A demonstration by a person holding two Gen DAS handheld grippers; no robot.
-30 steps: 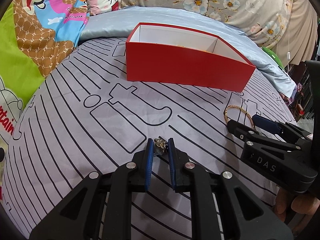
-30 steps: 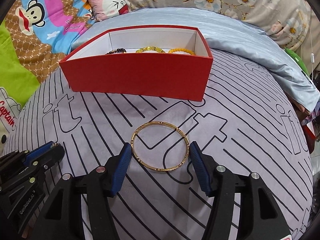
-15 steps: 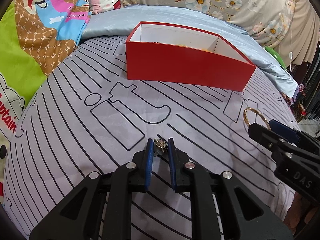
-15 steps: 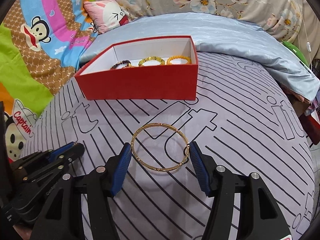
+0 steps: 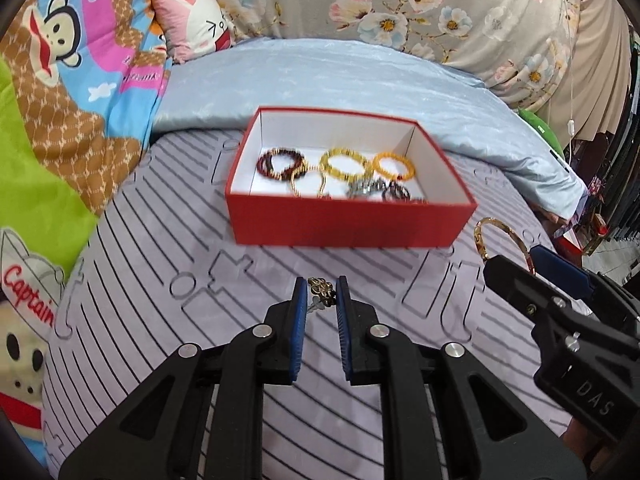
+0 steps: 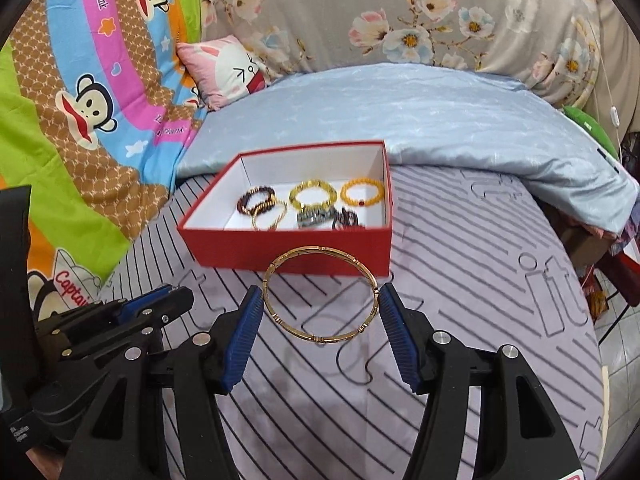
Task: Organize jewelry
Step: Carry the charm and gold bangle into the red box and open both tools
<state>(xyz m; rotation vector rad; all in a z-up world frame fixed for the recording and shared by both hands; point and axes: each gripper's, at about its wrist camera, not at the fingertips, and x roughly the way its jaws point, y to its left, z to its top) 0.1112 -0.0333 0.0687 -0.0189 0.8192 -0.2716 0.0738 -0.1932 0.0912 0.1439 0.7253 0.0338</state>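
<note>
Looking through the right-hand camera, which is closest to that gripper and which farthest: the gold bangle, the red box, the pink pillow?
1. Gold bangle, held between the right gripper's jaws.
2. Red box, just beyond it on the bed.
3. Pink pillow, far back, to the left.

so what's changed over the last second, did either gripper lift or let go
Both rose off the bed: the right gripper lifted the gold bangle, and the left gripper lifted its small gold trinket. Nothing was let go. The red box stayed put.

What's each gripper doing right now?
Left gripper: shut on a small trinket.
Right gripper: shut on the gold bangle.
</note>
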